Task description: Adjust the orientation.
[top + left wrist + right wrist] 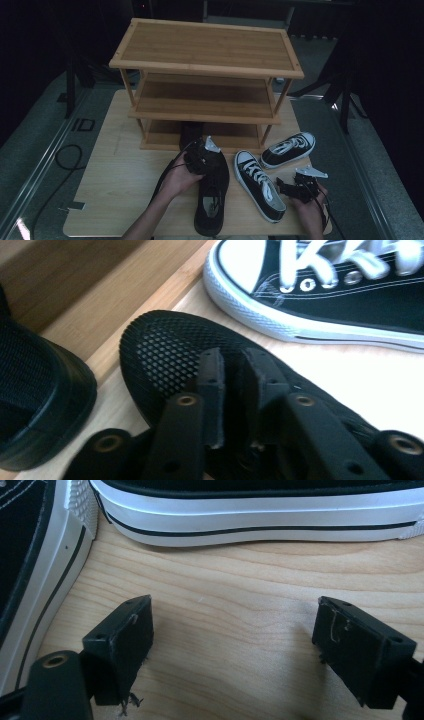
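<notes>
Judging the risks first, we thought the black mesh shoe could slide or twist on the table if the left gripper came down on its toe without a proper hold, since the mesh upper looked soft and would give under the pads. A push toward the wooden shoe rack could also jam the toe against the rack's bottom rail, or nudge the dark shoe already sitting at the rack's lowest level. Another worry was the nearer black-and-white sneaker, which lay just beside the mesh shoe in front of the rack; a sideways swing could knock it.

We saw the mesh shoe lying in front of the rack, toe toward it, heel toward the table's near edge. Our left hand held its gripper over the toe, tilted forward and down toward the rack. Its jaws stood a little apart, with a narrow gap between the pads and nothing pinched there. Our right gripper hung low over the table, in front of the rack and to its right, close to the second sneaker. Its jaws were spread wide, with bare wood between them.
</notes>
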`<action>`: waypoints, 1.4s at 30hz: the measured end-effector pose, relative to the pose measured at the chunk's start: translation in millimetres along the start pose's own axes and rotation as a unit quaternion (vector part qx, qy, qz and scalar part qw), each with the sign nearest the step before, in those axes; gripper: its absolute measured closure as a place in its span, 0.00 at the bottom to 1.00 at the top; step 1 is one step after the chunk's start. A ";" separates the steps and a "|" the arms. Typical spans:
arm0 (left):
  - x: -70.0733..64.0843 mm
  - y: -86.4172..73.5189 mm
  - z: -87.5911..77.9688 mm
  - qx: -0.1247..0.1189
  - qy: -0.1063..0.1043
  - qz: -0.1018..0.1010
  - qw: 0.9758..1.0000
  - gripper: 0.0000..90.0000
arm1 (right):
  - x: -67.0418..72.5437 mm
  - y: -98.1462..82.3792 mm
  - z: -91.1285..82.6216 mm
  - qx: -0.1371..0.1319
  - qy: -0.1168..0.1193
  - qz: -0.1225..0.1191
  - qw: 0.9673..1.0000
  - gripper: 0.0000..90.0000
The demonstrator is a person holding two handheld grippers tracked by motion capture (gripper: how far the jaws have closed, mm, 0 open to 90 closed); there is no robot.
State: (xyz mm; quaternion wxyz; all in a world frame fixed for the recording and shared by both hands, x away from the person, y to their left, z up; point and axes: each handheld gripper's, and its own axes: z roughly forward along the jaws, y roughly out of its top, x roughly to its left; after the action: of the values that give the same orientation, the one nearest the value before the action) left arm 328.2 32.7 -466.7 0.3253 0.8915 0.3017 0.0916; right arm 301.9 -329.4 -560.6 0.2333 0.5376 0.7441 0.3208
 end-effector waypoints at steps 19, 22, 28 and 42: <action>-46.2 -30.1 -62.3 -0.028 -0.024 -0.023 0.999 0.79 | 0.2 0.0 -0.3 0.002 0.000 0.001 1.000 0.19; -50.7 -34.5 -63.2 -0.019 -0.026 -0.020 0.999 0.79 | 0.2 0.0 -0.3 0.002 0.000 0.001 1.000 0.19; -55.2 -40.0 -59.9 -0.005 -0.018 -0.021 1.000 0.78 | 0.3 0.0 -0.3 0.002 0.000 0.001 1.000 0.18; -52.0 -37.3 -39.2 0.020 0.004 -0.037 0.999 0.83 | 0.2 0.0 -0.3 0.002 0.000 0.001 1.000 0.19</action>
State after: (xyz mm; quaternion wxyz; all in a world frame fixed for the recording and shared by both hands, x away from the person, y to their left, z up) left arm 254.6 44.8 -458.4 0.3094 0.8857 0.3375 0.0773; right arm 301.7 -329.3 -560.4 0.2317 0.5389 0.7440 0.3199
